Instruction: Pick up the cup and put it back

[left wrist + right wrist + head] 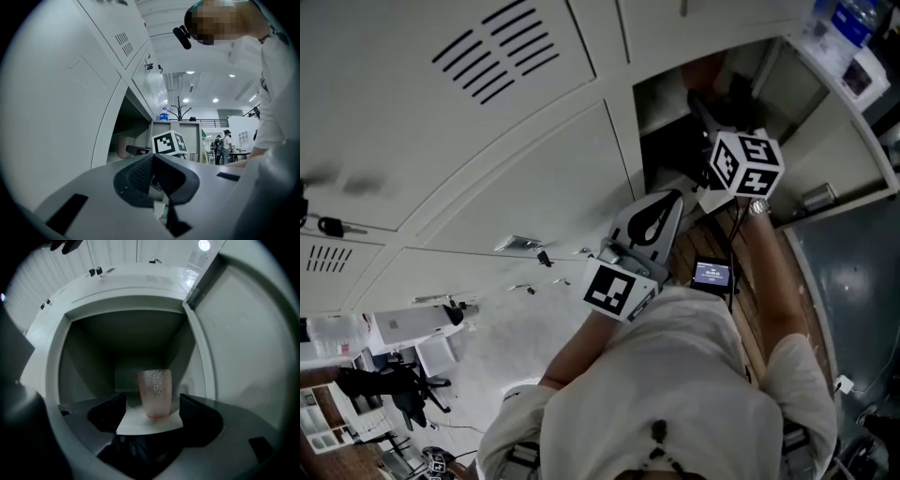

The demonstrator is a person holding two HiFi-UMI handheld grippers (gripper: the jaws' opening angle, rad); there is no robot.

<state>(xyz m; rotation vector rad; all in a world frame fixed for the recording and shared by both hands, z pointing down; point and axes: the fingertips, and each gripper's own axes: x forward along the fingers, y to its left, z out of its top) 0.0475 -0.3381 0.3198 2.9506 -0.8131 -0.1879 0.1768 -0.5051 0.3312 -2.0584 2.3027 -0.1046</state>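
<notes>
A pink, bumpy-textured cup [155, 392] stands upright on the shelf inside an open locker compartment [84, 362]. My right gripper [153, 409] is level in front of it. Its jaws are open, one on each side of the cup, and neither touches it. In the head view the right gripper [705, 111] reaches into the dark compartment, its marker cube [746, 162] behind it. The left gripper view also shows the cup [125, 146] in the locker. My left gripper [153, 157] hangs back beside the lockers with its jaw tips together and nothing in them; the head view shows this left gripper [652, 217] below the compartment.
The compartment's door [243, 357] stands open on the right. Shut locker doors with vent slots [497, 52] fill the left, one with a key [328, 225] in it. A blue bottle [163, 114] sits on a cabinet beyond. People [225, 145] stand far off.
</notes>
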